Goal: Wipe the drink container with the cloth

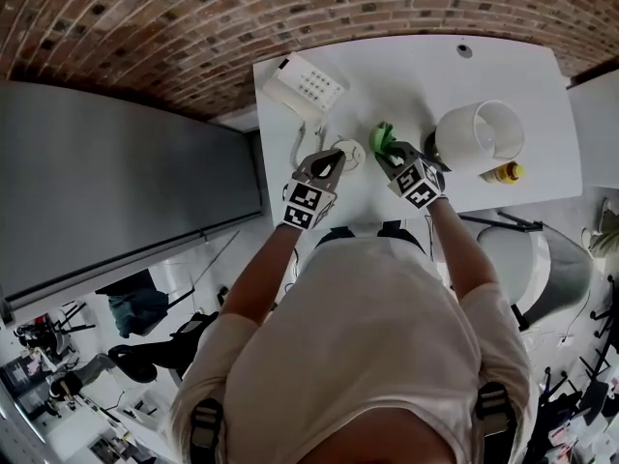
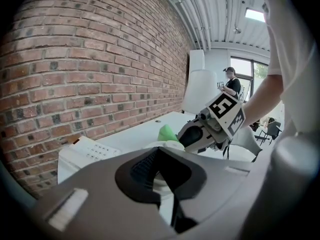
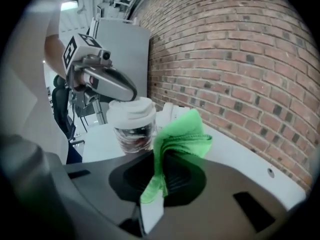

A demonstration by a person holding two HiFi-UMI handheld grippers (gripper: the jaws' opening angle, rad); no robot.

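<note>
On the white table [image 1: 406, 71] stands the drink container [image 1: 350, 153], a clear cup of dark drink with a white domed lid [image 3: 132, 129]. My left gripper [image 1: 331, 162] reaches in from the left and is shut on its lid [image 2: 165, 145], one finger lying across the top [image 3: 120, 91]. A bright green cloth [image 1: 383, 138] is bunched in my right gripper [image 1: 392, 158], which is shut on it. The cloth [image 3: 182, 131] sticks up out of the jaws just right of the cup, close to its side; contact is unclear.
A white desk phone [image 1: 305, 85] lies at the table's far left with its cord running toward the cup. A large white jug [image 1: 481, 133] and a small yellow bottle [image 1: 505, 173] stand to the right. A brick wall runs behind the table.
</note>
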